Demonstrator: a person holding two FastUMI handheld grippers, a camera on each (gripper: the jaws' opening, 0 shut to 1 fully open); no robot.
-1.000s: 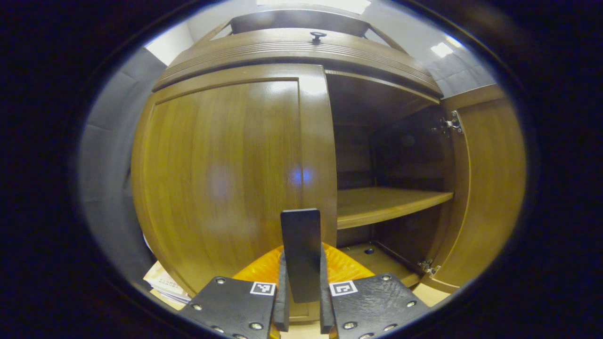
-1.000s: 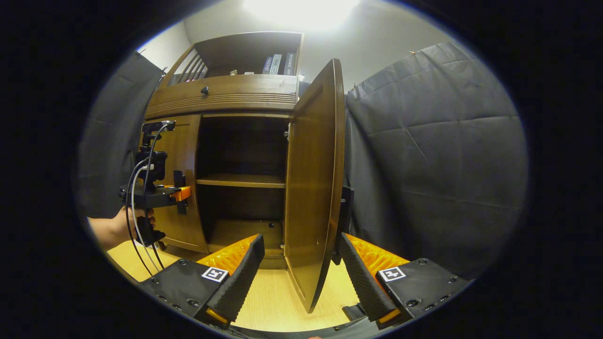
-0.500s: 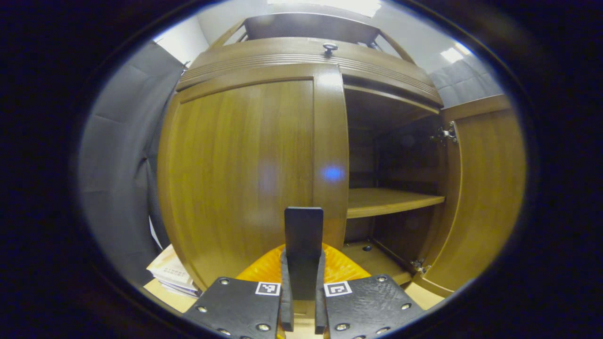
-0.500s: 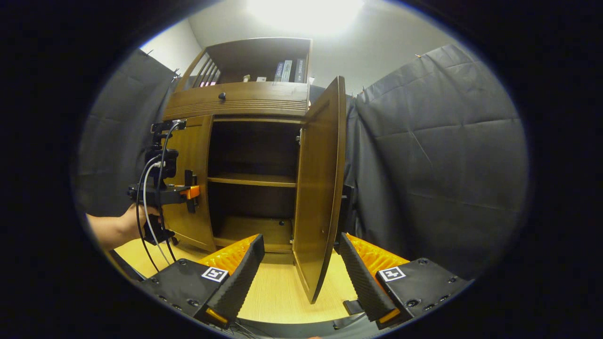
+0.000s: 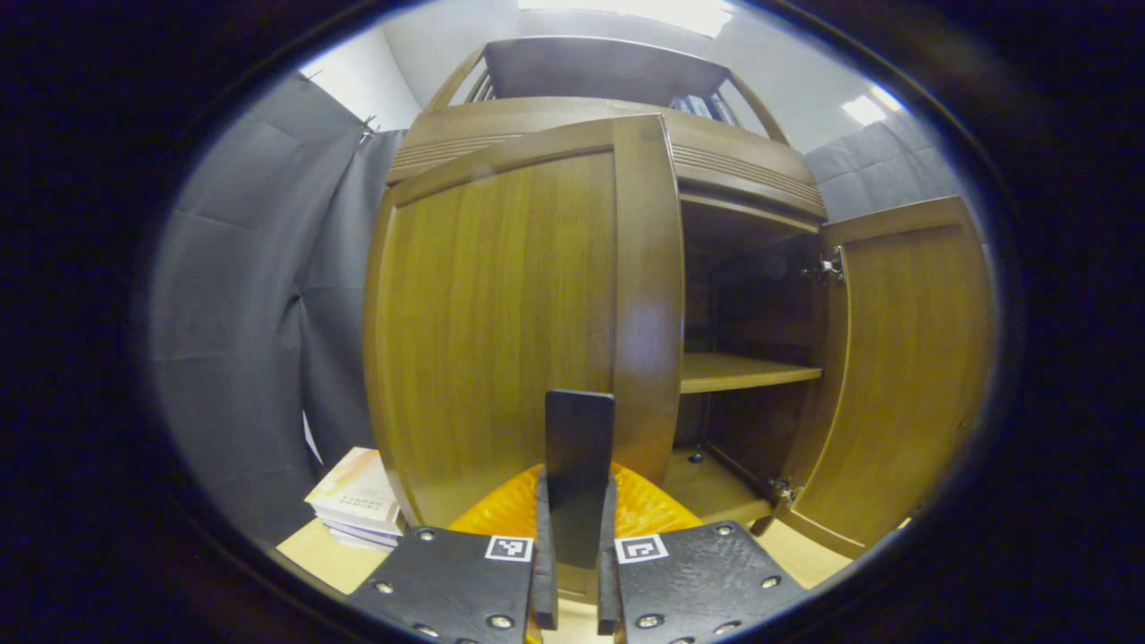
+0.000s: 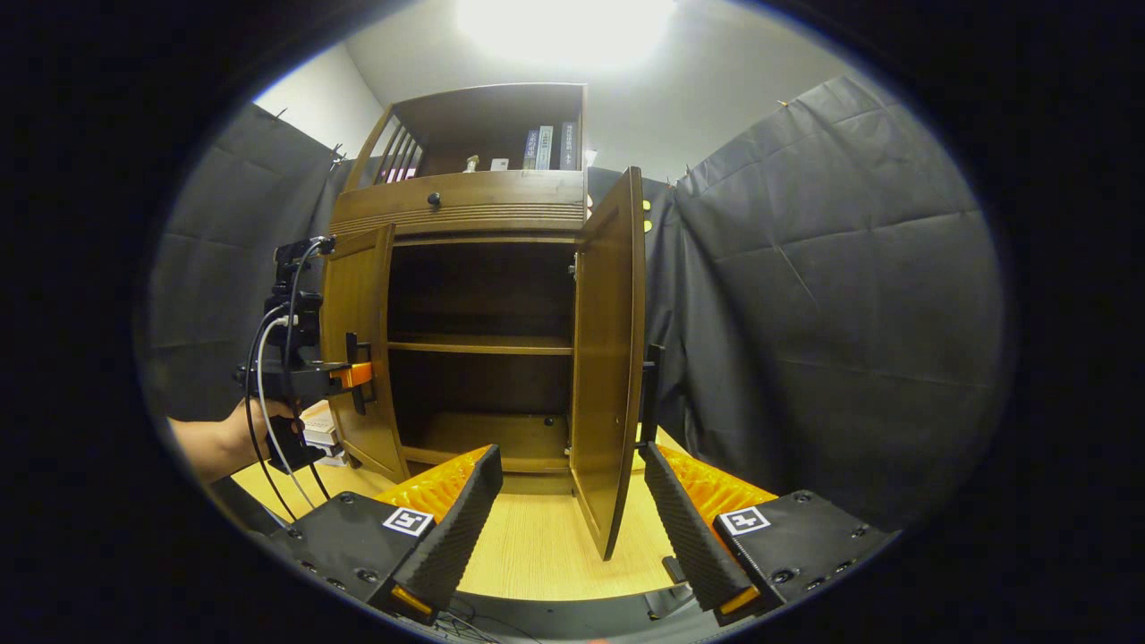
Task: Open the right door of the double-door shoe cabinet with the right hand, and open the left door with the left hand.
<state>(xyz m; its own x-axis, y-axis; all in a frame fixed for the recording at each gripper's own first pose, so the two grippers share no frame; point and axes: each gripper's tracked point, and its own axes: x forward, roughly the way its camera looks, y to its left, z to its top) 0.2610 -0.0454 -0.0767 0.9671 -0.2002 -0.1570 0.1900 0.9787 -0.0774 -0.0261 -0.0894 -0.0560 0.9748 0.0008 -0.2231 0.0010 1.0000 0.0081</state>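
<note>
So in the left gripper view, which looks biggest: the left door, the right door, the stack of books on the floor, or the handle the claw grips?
1. left door
2. right door, though distance may shrink it
3. stack of books and handle: alike, and the handle is nearer, so unranked

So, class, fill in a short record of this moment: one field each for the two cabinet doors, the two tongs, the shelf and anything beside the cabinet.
right door: swung wide open
left door: partly open
left tongs: shut on the left door's handle
right tongs: open, holding nothing, apart from the right door
shelf: bare where visible
beside cabinet: stack of books on the floor, left of the left door
</note>
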